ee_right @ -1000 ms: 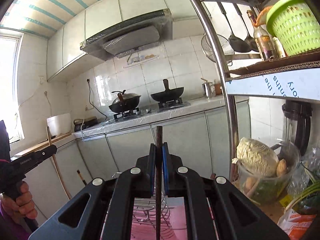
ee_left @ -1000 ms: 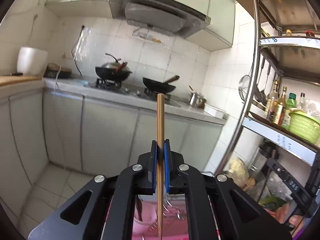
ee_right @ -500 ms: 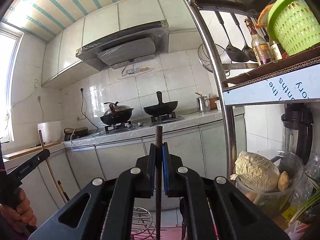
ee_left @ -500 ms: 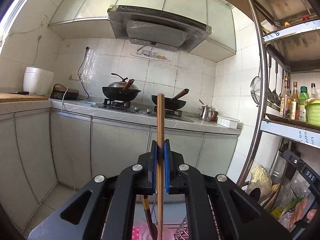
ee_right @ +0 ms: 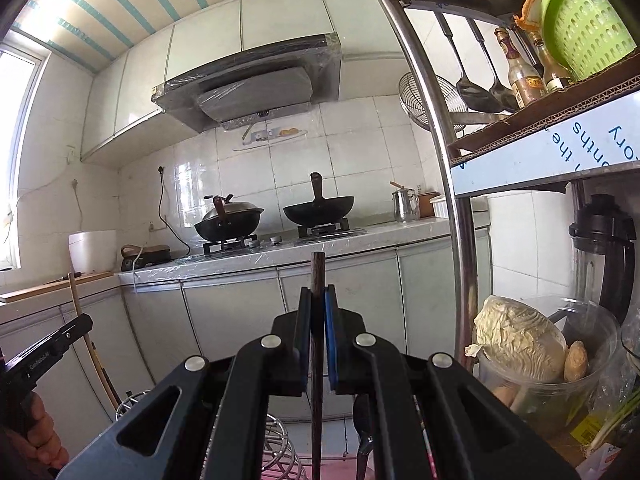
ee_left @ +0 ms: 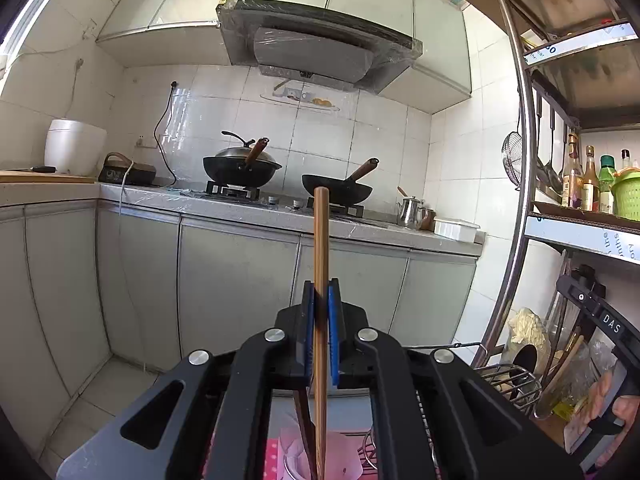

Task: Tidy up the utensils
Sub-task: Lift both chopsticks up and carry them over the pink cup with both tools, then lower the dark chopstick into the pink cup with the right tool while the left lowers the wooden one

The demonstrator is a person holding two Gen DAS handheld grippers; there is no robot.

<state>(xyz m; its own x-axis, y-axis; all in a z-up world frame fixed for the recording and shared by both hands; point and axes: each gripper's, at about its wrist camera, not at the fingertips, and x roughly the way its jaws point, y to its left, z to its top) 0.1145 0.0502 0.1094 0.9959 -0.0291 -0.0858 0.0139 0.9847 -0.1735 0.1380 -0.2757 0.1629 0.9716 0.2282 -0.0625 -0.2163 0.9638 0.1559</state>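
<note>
Left wrist: light chopstick point(ee_left: 321, 264) tip hidden below.

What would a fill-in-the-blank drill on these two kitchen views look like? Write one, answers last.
1. The left tool is shut on a light brown ____.
2. The chopstick in the right tool is ____ in colour than the left one.
3. The wok with a lid sits on the ____ burner as seen from both cameras.
4. The basket on the metal rack is ____.

Answers: chopstick; darker; left; green

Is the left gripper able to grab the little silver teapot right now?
Probably not. The left gripper is shut on a light chopstick, and the teapot sits far off across the kitchen.
</note>
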